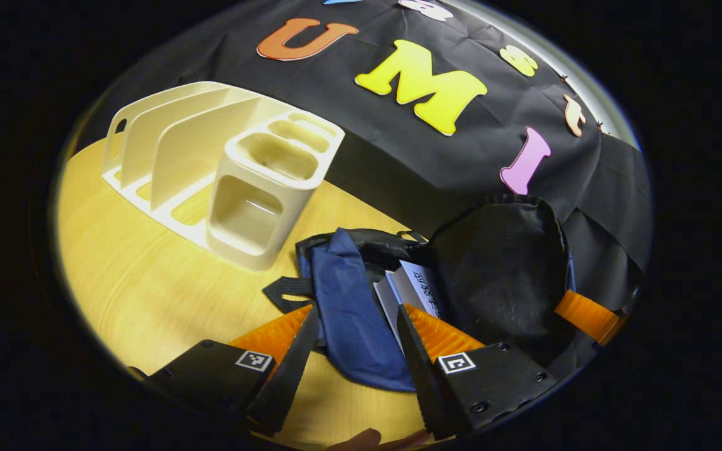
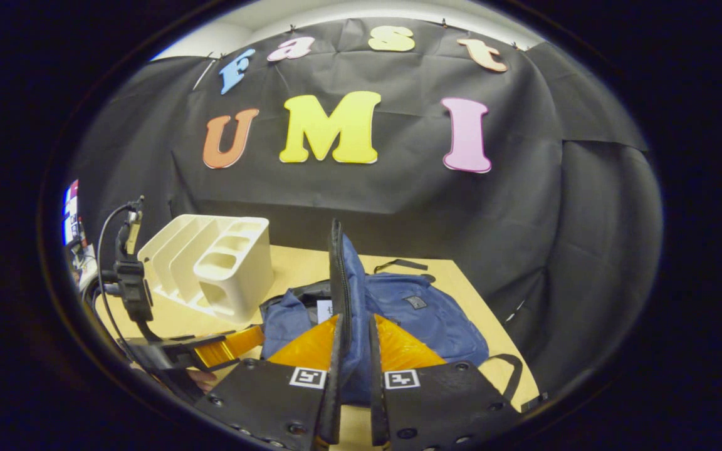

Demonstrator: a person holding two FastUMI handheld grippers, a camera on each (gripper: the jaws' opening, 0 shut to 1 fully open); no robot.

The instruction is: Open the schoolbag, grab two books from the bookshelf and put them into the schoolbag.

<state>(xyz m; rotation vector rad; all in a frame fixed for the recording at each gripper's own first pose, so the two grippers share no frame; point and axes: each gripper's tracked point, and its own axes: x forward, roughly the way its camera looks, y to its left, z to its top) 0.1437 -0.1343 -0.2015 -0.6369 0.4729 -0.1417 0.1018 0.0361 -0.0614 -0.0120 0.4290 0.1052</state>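
Observation:
The blue schoolbag [image 1: 348,307] lies open on the wooden table, with white books [image 1: 414,285] standing in its mouth. My left gripper [image 1: 358,341] hovers open just above the bag's near side, and blue fabric lies under the gap between its fingers. My right gripper [image 2: 356,329] is shut on the bag's flap [image 2: 342,269] and holds it upright. In the left gripper view the flap's black lining [image 1: 499,263] faces me, with a finger of the right gripper [image 1: 586,316] at its edge. A white book corner [image 2: 324,308] peeks from the bag [image 2: 423,313].
The cream bookshelf [image 1: 223,169] stands empty at the table's back left, also seen as the bookshelf [image 2: 210,269] left of the bag. The left gripper [image 2: 223,347] and its cable [image 2: 107,250] sit at the left. The table [image 2: 492,338] ends just right of the bag.

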